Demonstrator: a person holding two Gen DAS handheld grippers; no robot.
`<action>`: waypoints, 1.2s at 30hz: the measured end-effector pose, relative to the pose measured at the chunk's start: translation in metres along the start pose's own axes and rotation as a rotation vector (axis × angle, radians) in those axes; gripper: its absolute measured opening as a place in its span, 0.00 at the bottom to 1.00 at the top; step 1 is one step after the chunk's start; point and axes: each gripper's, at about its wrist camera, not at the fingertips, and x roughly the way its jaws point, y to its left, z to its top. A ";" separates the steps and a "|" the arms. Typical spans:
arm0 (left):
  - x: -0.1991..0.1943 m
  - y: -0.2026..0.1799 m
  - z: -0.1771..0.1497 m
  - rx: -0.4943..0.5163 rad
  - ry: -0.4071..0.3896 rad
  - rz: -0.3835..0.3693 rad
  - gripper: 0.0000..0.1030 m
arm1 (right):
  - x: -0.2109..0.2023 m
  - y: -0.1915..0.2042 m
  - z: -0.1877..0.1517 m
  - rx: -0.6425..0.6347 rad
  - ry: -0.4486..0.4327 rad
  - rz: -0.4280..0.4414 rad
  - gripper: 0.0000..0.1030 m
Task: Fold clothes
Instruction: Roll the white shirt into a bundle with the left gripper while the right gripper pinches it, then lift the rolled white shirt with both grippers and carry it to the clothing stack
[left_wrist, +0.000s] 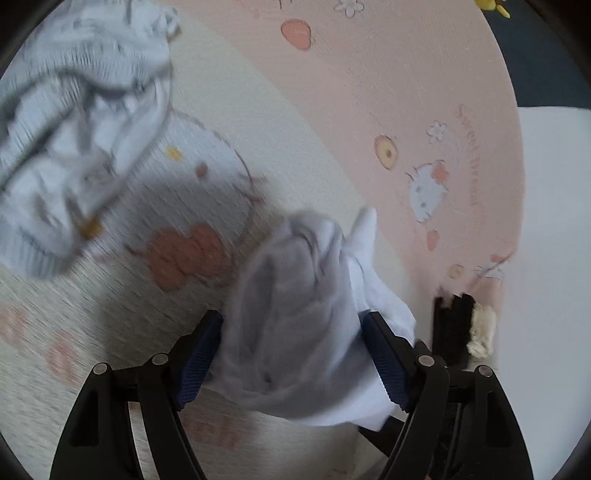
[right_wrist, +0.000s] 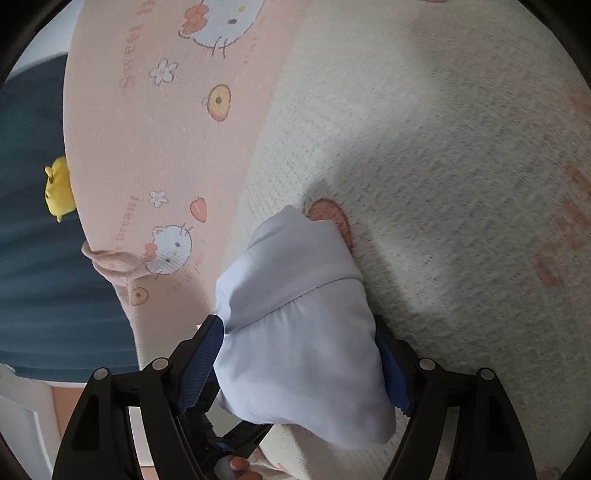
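Both tools grip bunched pale cloth, low centre of each view.
Left tool (left_wrist: 291, 354) and right tool (right_wrist: 299, 358) clamp the garment (left_wrist: 295, 332); spread it flat on the blanket (left_wrist: 332, 110) before creasing.

Home, likely bedroom or kid's room.
Soft round pink-and-cream rug (right_wrist: 443, 147) underfoot, printed with cartoon cat faces (right_wrist: 171, 249), flowers, strawberries and pink lettering. Pale blue garment (left_wrist: 74, 122) dumped crumpled on it, more pale cloth (right_wrist: 303, 332) bunched close to camera. Small yellow plush toy (right_wrist: 58, 192) at rug edge against dark blue surface (right_wrist: 44, 277). White smooth surface (left_wrist: 554, 221) past rug's far side. Black brush-like item with cream fluff (left_wrist: 461, 325) at rug border, too blurred to identify. Soft daylight, domestic clutter, nothing industrial.
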 end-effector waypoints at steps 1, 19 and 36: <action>-0.001 0.002 -0.002 -0.007 -0.013 -0.001 0.66 | 0.000 0.000 0.000 -0.003 -0.007 -0.004 0.70; -0.021 0.001 0.002 -0.067 -0.007 -0.238 0.34 | -0.019 0.010 0.020 -0.058 0.008 0.121 0.36; -0.041 -0.121 -0.023 0.122 0.022 -0.419 0.34 | -0.153 0.083 0.018 -0.280 -0.262 0.121 0.36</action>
